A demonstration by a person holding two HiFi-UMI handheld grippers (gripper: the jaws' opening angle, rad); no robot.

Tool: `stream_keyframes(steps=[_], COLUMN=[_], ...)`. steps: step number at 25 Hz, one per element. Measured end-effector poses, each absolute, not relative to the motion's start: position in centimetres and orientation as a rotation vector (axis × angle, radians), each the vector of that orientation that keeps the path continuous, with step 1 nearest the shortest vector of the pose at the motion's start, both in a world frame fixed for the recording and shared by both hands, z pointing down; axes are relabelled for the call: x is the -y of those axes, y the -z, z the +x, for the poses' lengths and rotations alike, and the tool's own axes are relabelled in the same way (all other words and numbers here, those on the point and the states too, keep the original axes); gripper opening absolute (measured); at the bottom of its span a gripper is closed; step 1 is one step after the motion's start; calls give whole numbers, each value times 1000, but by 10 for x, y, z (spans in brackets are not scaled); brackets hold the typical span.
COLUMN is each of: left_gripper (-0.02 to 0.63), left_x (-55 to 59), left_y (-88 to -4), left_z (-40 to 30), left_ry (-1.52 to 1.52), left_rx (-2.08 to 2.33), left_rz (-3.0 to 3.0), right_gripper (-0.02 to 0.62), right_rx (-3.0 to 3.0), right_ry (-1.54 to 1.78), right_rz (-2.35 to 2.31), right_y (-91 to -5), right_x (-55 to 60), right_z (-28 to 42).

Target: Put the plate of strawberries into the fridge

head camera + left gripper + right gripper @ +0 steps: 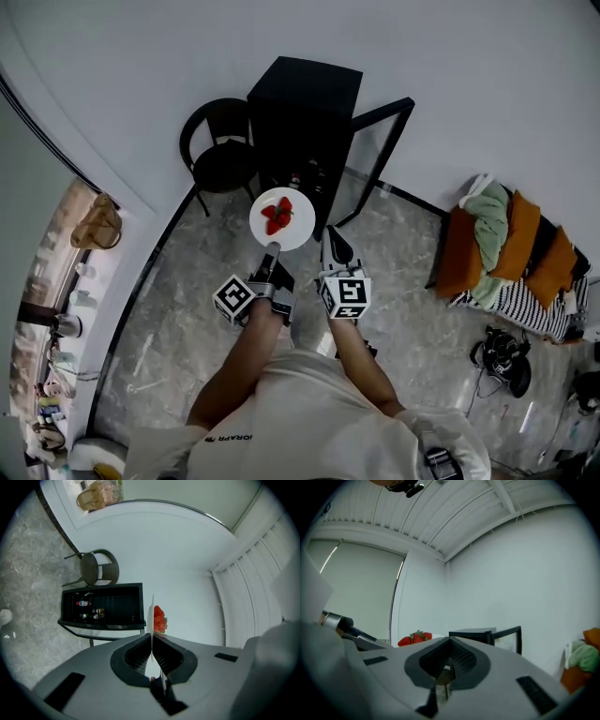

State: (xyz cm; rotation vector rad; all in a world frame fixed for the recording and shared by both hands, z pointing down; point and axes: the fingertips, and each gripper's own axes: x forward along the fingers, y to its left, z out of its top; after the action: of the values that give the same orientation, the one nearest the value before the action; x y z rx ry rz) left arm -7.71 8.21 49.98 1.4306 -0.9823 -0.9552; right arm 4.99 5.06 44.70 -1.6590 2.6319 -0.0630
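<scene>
A white plate (296,231) carries strawberries (277,216), and my left gripper (271,249) is shut on its near rim, holding it level in front of a small black fridge (302,105). The fridge's glass door (379,157) stands open to the right. In the left gripper view the plate (153,613) shows edge-on between the pads, the strawberries (159,619) beyond them, and the fridge (102,604) has bottles on its shelves. My right gripper (334,242) is beside the plate, shut and empty. The right gripper view shows the strawberries (415,638) to the left and the fridge (472,633) ahead.
A black round chair (217,155) stands left of the fridge against the white wall. A low seat piled with orange cushions and clothes (511,246) is at the right, with a dark bag (503,361) on the marble floor. A basket (97,223) sits at the left.
</scene>
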Motion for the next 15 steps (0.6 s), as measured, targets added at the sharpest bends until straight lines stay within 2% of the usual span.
stream_keyframes(steps=[15], left_gripper=[12], left_x=[21], left_y=[-514], left_z=[-115], left_ry=[865], left_rx=[918], left_rz=[1419], right_gripper=[3], right_rx=[-2589], right_ry=[67], right_rz=[-1727], right_y=[-451], right_x=[55], right_z=[0])
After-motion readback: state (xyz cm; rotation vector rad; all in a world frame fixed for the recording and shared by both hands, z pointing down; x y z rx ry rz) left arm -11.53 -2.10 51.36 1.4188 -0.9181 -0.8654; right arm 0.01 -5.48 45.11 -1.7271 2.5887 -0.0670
